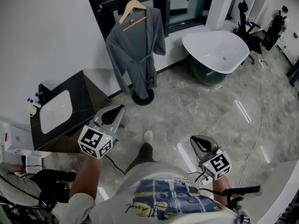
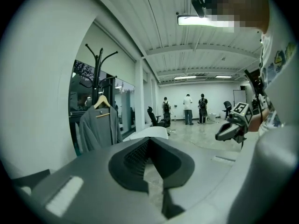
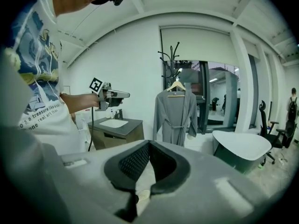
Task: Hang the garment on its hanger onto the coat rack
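So the grey robe [image 1: 135, 50] is on its wooden hanger [image 1: 132, 10], hooked at the top of the black coat rack [image 1: 142, 98] by the wall, between the sink counter [image 1: 84, 90] and the tub [image 1: 217, 50]. Left gripper [image 1: 114, 113] and right gripper [image 1: 202, 145] both have their jaws pressed together with nothing in them (well apart from the robe).

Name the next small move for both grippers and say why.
Probably just lower the left gripper and right gripper and stop. Both are shut and empty, well short of the coat rack, where the grey robe already hangs on its wooden hanger.
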A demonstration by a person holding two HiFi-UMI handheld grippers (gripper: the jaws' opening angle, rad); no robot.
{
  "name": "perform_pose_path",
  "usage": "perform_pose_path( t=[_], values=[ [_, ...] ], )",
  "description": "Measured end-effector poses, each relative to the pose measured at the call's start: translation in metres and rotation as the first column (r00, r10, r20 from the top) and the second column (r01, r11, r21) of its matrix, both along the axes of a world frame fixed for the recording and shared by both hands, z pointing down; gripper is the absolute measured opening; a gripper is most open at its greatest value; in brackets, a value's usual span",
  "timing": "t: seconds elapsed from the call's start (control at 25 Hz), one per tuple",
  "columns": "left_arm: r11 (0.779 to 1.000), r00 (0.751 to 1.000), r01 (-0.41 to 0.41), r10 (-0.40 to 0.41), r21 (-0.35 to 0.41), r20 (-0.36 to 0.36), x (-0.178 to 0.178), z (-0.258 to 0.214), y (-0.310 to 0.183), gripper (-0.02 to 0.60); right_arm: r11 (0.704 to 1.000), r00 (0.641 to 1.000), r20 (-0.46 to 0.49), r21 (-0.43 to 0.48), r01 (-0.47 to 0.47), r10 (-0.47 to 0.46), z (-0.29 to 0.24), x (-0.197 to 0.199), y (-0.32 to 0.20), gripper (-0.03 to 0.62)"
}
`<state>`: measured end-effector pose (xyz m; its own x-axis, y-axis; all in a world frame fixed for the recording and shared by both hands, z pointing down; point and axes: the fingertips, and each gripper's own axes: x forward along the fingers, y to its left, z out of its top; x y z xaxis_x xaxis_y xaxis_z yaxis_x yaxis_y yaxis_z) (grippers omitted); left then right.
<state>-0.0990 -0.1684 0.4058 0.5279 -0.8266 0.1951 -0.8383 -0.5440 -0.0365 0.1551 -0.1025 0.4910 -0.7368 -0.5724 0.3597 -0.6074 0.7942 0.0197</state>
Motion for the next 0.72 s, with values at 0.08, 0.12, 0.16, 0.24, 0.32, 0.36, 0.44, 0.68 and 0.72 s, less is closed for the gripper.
perform_pose_path(
  t=[0.08, 0.12, 0.16, 0.24, 0.32, 0.36, 0.44, 0.68, 0.72],
  values=[
    [0.998, 0.998, -0.056, 0.056, -0.024, -0.011, 0.022, 0.006, 0.029, 0.002, 1.000, 1.000, -0.003, 0.008, 0.025, -0.025, -0.006, -0.002, 0.015, 0.003],
    [0.996, 0.996, -0.084, 0.083, -0.034, -0.023, 0.033, 0.009, 0.042, 0.003, 0.999, 1.000, -0.002, 0.015, 0.031, -0.031, -0.008, -0.002, 0.021, 0.003],
    [0.993, 0.993, -0.110, 0.109, -0.043, -0.037, 0.044, 0.012, 0.055, 0.003, 0.999, 0.999, 0.001, 0.021, 0.033, -0.033, -0.009, -0.002, 0.026, 0.003],
    [0.986, 0.987, -0.154, 0.150, -0.059, -0.064, 0.064, 0.018, 0.078, 0.002, 0.999, 0.999, 0.009, 0.031, 0.033, -0.033, -0.012, 0.000, 0.034, 0.003],
    [0.979, 0.980, -0.190, 0.185, -0.076, -0.075, 0.083, 0.026, 0.098, 0.002, 0.999, 1.000, 0.019, 0.032, 0.023, -0.024, -0.015, 0.001, 0.041, 0.003],
    [0.975, 0.977, -0.206, 0.200, -0.083, -0.076, 0.091, 0.031, 0.107, 0.002, 0.999, 1.000, 0.021, 0.032, 0.018, -0.019, -0.015, 0.002, 0.045, 0.003],
    [0.969, 0.972, -0.230, 0.224, -0.093, -0.069, 0.103, 0.037, 0.122, 0.003, 0.999, 0.999, 0.025, 0.034, 0.025, -0.026, -0.015, 0.002, 0.054, 0.003],
    [0.952, 0.958, -0.284, 0.277, -0.114, -0.070, 0.127, 0.046, 0.148, 0.002, 0.998, 0.999, 0.022, 0.054, 0.036, -0.037, -0.024, -0.001, 0.068, 0.002],
    [0.949, 0.956, -0.292, 0.286, -0.116, -0.067, 0.130, 0.047, 0.152, 0.003, 0.998, 0.999, 0.021, 0.058, 0.037, -0.038, -0.025, -0.002, 0.070, 0.002]
  ],
)
